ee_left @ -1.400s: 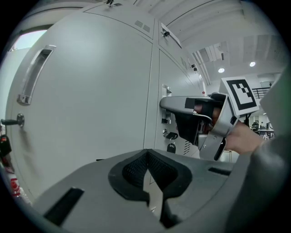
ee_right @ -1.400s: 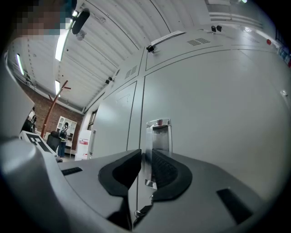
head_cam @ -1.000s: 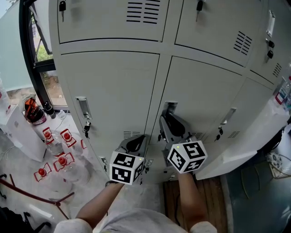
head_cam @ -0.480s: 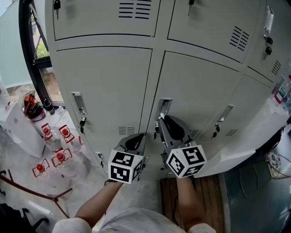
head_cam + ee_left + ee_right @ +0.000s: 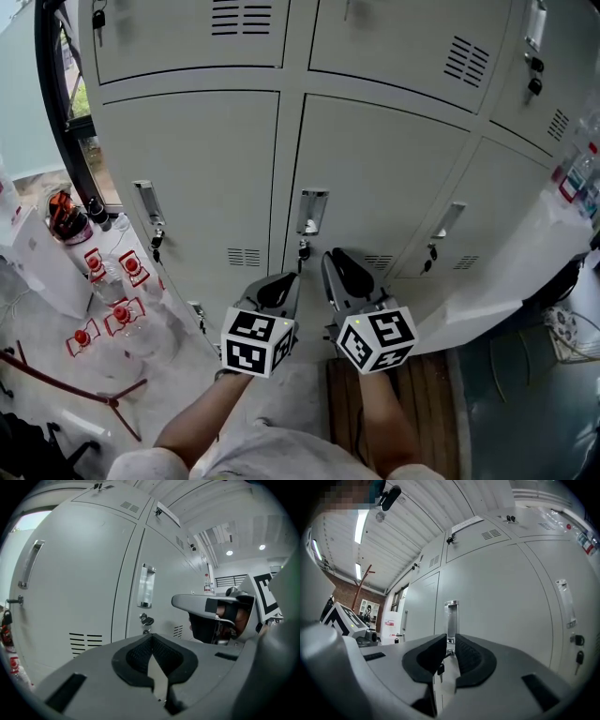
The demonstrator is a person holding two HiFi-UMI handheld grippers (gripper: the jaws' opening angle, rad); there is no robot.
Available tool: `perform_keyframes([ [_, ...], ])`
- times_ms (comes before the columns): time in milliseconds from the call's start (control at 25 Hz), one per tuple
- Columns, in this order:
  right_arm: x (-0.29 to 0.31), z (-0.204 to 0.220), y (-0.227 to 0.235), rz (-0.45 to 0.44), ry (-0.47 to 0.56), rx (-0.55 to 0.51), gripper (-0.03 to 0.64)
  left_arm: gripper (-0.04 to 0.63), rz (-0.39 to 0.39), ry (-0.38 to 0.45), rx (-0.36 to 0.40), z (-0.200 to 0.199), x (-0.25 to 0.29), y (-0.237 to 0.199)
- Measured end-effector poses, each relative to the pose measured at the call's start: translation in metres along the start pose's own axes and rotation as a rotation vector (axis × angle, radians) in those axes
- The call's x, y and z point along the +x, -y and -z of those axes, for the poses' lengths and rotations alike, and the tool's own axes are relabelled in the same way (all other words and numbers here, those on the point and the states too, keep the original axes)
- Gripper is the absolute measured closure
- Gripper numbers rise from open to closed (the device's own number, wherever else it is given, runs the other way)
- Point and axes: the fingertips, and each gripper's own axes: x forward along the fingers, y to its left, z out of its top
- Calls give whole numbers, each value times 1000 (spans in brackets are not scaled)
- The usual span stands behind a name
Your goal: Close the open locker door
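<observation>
Grey lockers (image 5: 384, 178) stand shut beside a window (image 5: 77, 117), bottles (image 5: 125, 317) on the pale floor (image 5: 178, 375); left gripper (image 5: 284, 281) pressed together, right gripper (image 5: 334, 257) narrowly apart, jaws just closing, empty.

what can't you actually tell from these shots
Head view: the upper lockers are cut off by the top edge.
Head view: print on the bottles is too small to read.
All views: whether the middle door is latched, since its lock works sit inside the door.
</observation>
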Motion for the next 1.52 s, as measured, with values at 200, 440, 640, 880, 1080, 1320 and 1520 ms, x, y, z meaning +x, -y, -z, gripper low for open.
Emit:
perform_keyframes([
  [200, -21, 2, 3, -2, -16, 5, 575, 589, -2, 1, 5, -2, -2, 20],
  [440, -49, 1, 5, -6, -22, 7, 586, 589, -7, 11, 12, -7, -9, 45],
  [640, -73, -1, 6, -12, -26, 7, 595, 589, -13, 9, 20, -6, -16, 67],
  [880, -101, -2, 6, -21, -28, 4, 606, 589, -25, 17, 27, -7, -26, 90],
  [1080, -124, -2, 8, -28, -32, 1, 612, 589, -32, 18, 24, -4, -32, 111],
  [1320, -148, 0, 13, -37, -46, -4, 613, 589, -42, 16, 23, 0, -36, 133],
  [1520, -162, 2, 16, -49, -47, -2, 614, 589, -52, 17, 22, 3, -38, 147],
])
